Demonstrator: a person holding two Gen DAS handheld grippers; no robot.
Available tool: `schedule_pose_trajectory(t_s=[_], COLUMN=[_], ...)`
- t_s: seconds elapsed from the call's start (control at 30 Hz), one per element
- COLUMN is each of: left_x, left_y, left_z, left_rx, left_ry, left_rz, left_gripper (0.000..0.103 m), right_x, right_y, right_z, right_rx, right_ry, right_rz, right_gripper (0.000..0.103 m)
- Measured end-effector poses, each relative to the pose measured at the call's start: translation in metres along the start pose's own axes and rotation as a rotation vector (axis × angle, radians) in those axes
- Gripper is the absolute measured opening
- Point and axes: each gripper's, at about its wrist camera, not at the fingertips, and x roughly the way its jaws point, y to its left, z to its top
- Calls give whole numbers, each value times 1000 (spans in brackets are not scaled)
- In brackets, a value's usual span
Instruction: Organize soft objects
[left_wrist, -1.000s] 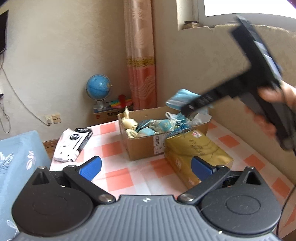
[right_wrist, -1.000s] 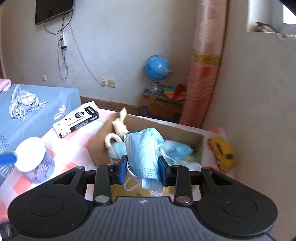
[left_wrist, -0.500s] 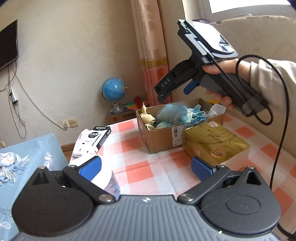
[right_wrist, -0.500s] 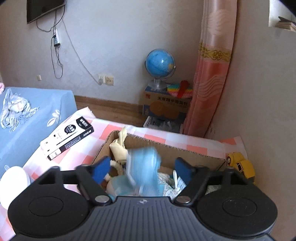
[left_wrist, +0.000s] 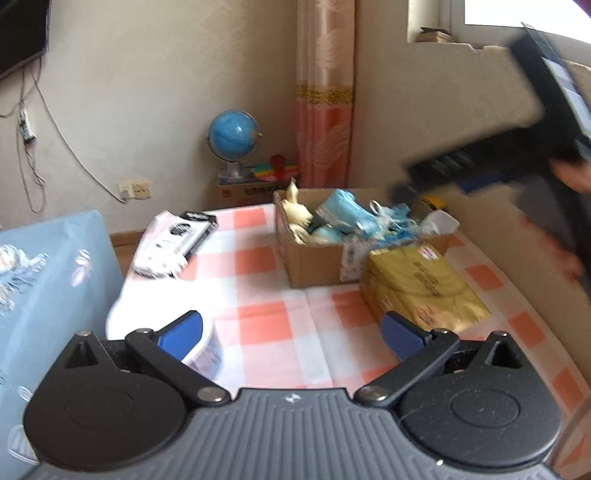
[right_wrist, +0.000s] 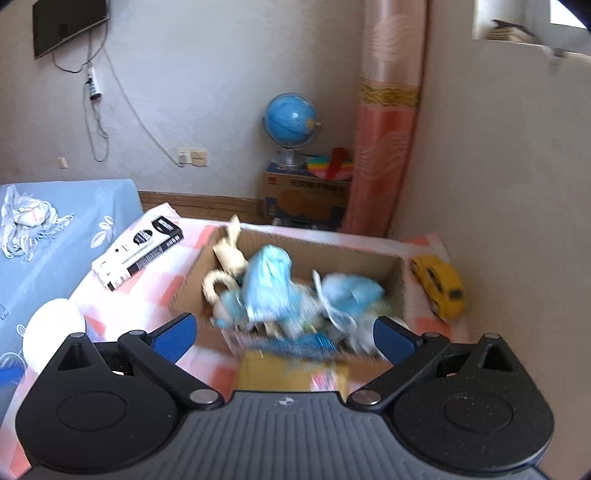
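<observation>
An open cardboard box (left_wrist: 317, 258) stands at the far side of the checked table and also shows in the right wrist view (right_wrist: 192, 280). It holds blue face masks (right_wrist: 269, 284), a cream soft toy (right_wrist: 229, 251) and other soft items. My right gripper (right_wrist: 284, 338) is open and empty, above the box's near side; in the left wrist view it (left_wrist: 402, 190) hangs blurred over the box's right end. My left gripper (left_wrist: 291, 332) is open and empty, low over the near table.
A gold packet (left_wrist: 421, 284) lies just in front of the box. A black and white carton (left_wrist: 173, 240) lies at the table's left. A white round container (left_wrist: 207, 354) sits by my left finger. A yellow toy car (right_wrist: 439, 286) rests by the wall. A blue bed (left_wrist: 44, 280) is to the left.
My right gripper opened and let go of the blue mask, which dropped into the box. The right gripper then pulled back and up. My left gripper shifted slightly.
</observation>
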Motion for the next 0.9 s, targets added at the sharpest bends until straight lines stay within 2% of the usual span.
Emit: schedule_pose_trajectory(t_s=[0.07, 0.17, 0.3, 0.47, 0.9], left_x=[-1, -3, -6, -8, -16], left_y=[-2, -4, -6, -14, -28], left_z=[10, 23, 36, 40, 41], left_rx=[11, 16, -1, -10, 7], left_ry=[5, 3, 12, 32, 30], left_rz=[41, 73, 67, 38, 27], left_gripper=[102, 103, 103, 103, 103], right_x=[-18, -44, -70, -88, -102], right_y=[-1, -1, 3, 4, 8], right_z=[-14, -34, -59, -74, -83], right_rx=[19, 72, 110, 137, 154], right_ry=[10, 4, -8, -21, -40], right_rz=[-45, -69, -108, -171, -162], right_gripper=[103, 103, 103, 103, 103])
